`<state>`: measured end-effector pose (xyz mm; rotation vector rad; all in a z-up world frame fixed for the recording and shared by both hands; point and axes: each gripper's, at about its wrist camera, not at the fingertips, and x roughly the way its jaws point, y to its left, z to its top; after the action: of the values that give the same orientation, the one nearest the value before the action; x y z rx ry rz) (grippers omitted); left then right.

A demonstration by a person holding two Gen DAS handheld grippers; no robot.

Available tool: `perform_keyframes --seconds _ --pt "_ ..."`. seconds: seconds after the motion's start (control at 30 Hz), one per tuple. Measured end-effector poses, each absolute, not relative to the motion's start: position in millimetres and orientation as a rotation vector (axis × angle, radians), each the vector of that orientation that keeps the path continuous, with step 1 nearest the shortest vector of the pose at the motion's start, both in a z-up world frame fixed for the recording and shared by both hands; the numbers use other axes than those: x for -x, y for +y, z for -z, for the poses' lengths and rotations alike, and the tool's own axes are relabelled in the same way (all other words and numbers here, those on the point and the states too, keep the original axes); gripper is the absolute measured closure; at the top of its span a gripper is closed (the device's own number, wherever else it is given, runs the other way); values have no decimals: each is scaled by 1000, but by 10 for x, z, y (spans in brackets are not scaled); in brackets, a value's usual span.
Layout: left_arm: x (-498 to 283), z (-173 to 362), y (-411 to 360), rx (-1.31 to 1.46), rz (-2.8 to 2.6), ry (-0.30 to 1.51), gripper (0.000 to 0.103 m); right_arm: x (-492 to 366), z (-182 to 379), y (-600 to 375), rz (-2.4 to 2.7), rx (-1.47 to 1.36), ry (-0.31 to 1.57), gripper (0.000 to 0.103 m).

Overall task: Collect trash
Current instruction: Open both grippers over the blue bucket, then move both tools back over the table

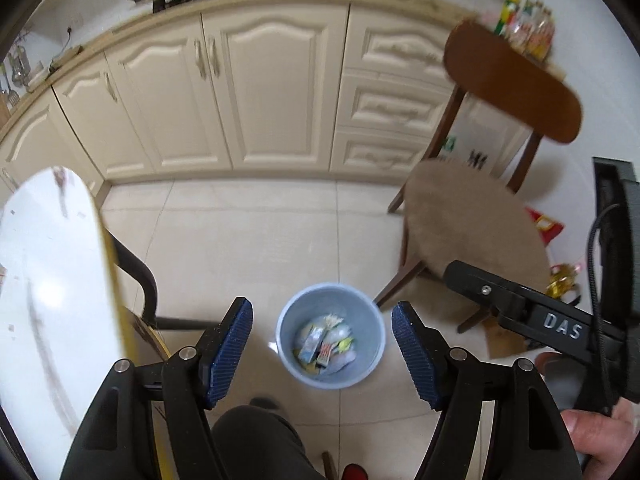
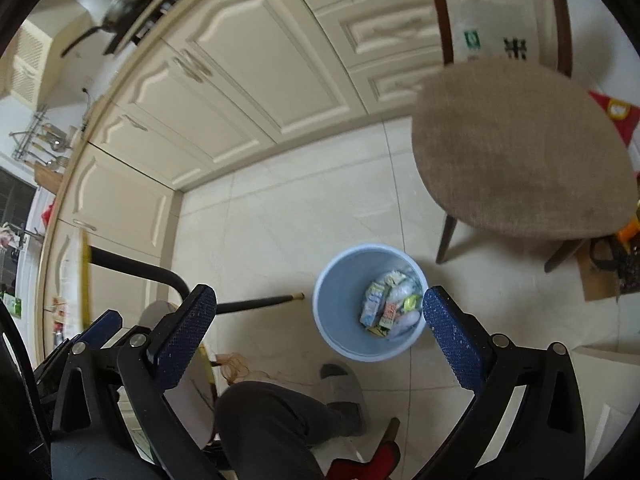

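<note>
A light blue trash bin (image 1: 288,322) stands on the tiled floor and holds several wrappers and small packets (image 1: 324,344). My left gripper (image 1: 322,354) is open and empty, high above the bin, which shows between its blue pads. In the right wrist view the bin (image 2: 340,308) with the trash (image 2: 390,306) sits between the fingers of my right gripper (image 2: 320,330), which is open and empty, also well above it. The right gripper's body (image 1: 532,316) shows at the right of the left wrist view.
A wooden chair with a beige seat (image 1: 472,220) stands right of the bin. A white table (image 1: 44,280) with a black leg is at the left. Cream cabinets (image 1: 272,92) run along the back. The person's knee (image 2: 272,428) and slipper (image 2: 344,388) are below the grippers.
</note>
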<state>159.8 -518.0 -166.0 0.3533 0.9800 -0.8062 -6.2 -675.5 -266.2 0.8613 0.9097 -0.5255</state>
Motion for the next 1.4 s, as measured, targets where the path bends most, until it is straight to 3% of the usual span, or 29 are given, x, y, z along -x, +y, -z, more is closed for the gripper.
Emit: perform_keyframes --seconds 0.07,0.13,0.17,0.4,0.73,1.0,1.4 --pt "-1530 1521 -5016 -324 833 953 29 51 2461 -6674 517 -839 879 0" --pt "-1479 1423 -4814 -292 865 950 6 32 2226 -6553 497 -807 842 0" --pt "-1456 1375 -4710 -268 887 961 1 21 2152 -6507 491 -796 832 0" --pt "-1446 1055 -3862 -156 844 913 1 -114 1496 -6018 424 -703 732 0" --pt "-1080 563 -2349 -37 667 697 1 -438 846 -5093 287 -557 654 0" --pt "-510 332 -1323 -32 449 497 1 -774 454 -4199 143 -420 605 0" --pt "247 192 -415 32 220 422 1 -1067 117 -3012 -30 -220 547 0"
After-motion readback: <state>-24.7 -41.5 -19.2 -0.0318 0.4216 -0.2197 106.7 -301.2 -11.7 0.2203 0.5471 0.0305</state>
